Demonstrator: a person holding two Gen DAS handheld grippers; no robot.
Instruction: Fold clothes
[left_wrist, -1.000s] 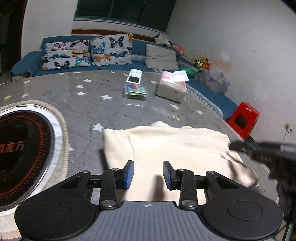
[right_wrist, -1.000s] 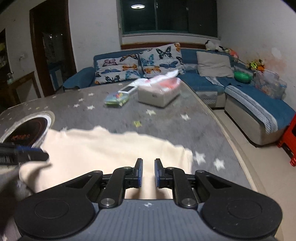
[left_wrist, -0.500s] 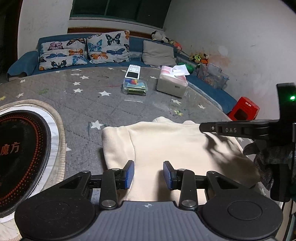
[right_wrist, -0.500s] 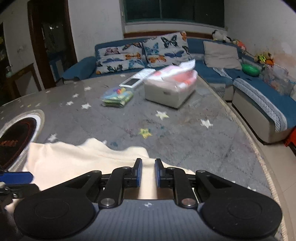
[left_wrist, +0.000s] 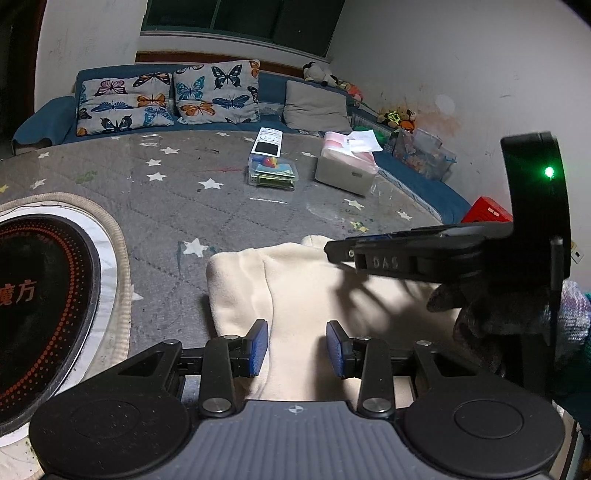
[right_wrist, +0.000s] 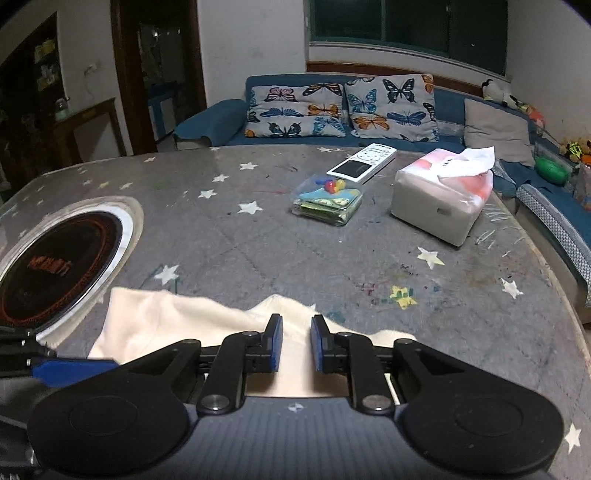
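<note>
A cream garment (left_wrist: 295, 288) lies folded flat on the grey star-patterned table (left_wrist: 166, 206). My left gripper (left_wrist: 297, 347) is open and empty, hovering just above the garment's near edge. My right gripper (right_wrist: 296, 345) is open a little and empty, over the garment's far edge (right_wrist: 177, 325). In the left wrist view the right gripper's body (left_wrist: 424, 254) reaches in from the right above the garment and casts a shadow on it. A blue fingertip (right_wrist: 74, 367) of the left gripper shows at the lower left of the right wrist view.
A round black induction plate (left_wrist: 37, 295) is set in the table at left. Farther back stand a clear box of small items (right_wrist: 327, 201), a white remote (right_wrist: 364, 162) and a tissue box (right_wrist: 439, 199). A blue sofa with butterfly cushions (right_wrist: 340, 107) lies behind.
The right gripper has moved forward and left across the garment toward its far edge, and its jaws have opened slightly. The left gripper has barely moved.
</note>
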